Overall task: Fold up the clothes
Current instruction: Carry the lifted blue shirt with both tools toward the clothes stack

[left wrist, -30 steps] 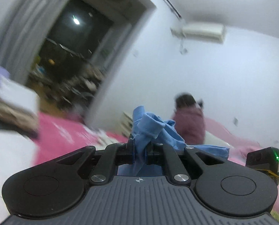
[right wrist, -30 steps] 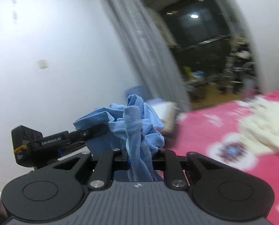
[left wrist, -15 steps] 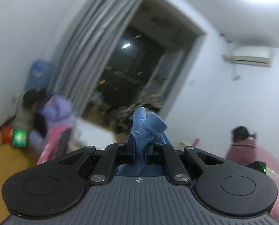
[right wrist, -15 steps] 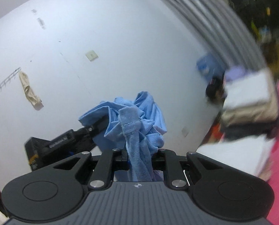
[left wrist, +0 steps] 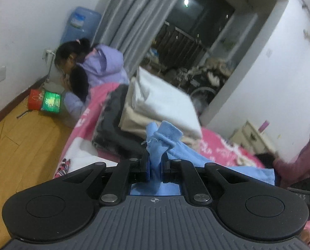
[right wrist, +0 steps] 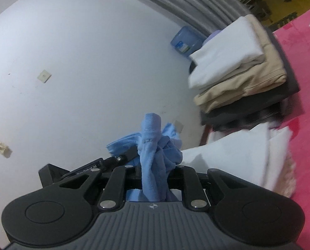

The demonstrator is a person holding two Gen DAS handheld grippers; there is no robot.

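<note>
bed (left wrist: 215,143): pink cover with white print, carries everything; landmark for the rest
folded stack (left wrist: 155,108): on the bed near its edge by the grey curtain; white piece on top, beige under it, dark pieces at the bottom; same stack in right view (right wrist: 238,66)
white cloth (right wrist: 234,154): on the bed, just in front of the stack, loosely folded
blue garment (left wrist: 161,143): over the bed, in front of the stack, strung between both claws; bunched up in right view (right wrist: 155,145)
left claw (left wrist: 156,166): nearly closed, pinching a fold of the blue garment; seen from the side in right view (right wrist: 132,152)
right claw (right wrist: 155,179): narrow, clamped on a thick bunch of the blue garment
people: two crouch on the wood floor beside the bed, one more blurred at the far side
</note>
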